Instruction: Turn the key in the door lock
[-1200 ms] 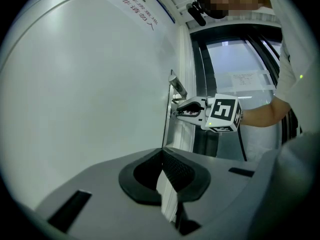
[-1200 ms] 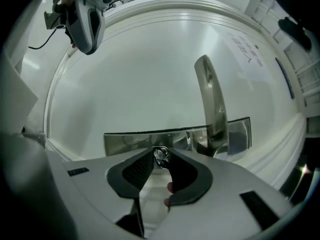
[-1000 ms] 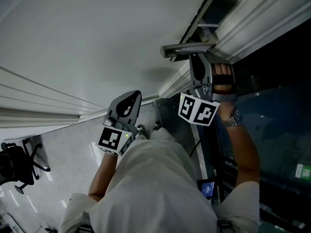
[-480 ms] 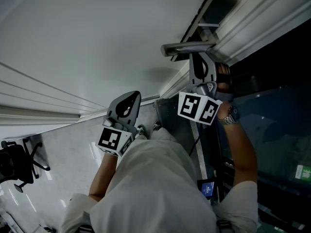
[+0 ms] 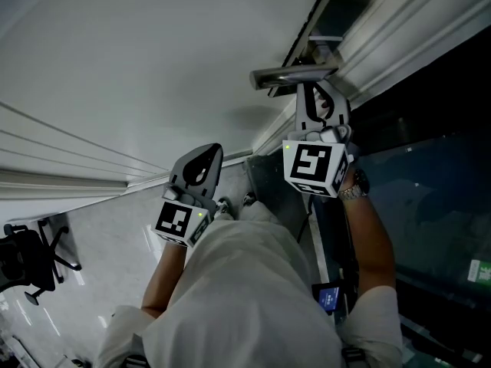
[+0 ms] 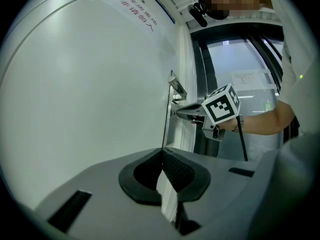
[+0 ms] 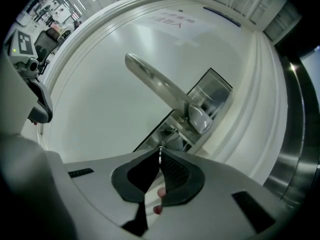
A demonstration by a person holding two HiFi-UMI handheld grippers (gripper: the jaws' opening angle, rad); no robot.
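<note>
The white door carries a metal lever handle on a lock plate. Just below the handle, my right gripper points at the lock. In the right gripper view its jaws have just been closing. They now meet at the tips on the thin metal key, which sticks out of the lock cylinder under the handle. My left gripper hangs away from the lock, facing the bare door face, with its jaws shut and holding nothing.
A ribbed white door frame runs along the lock side, with dark glass panels beyond it. The person's white-shirted body fills the lower middle. An office chair stands on the pale floor at far left.
The right gripper has rolled about its own axis at the lock, its marker cube now facing the camera squarely, and the wrist turned with it. The left gripper has stayed put.
</note>
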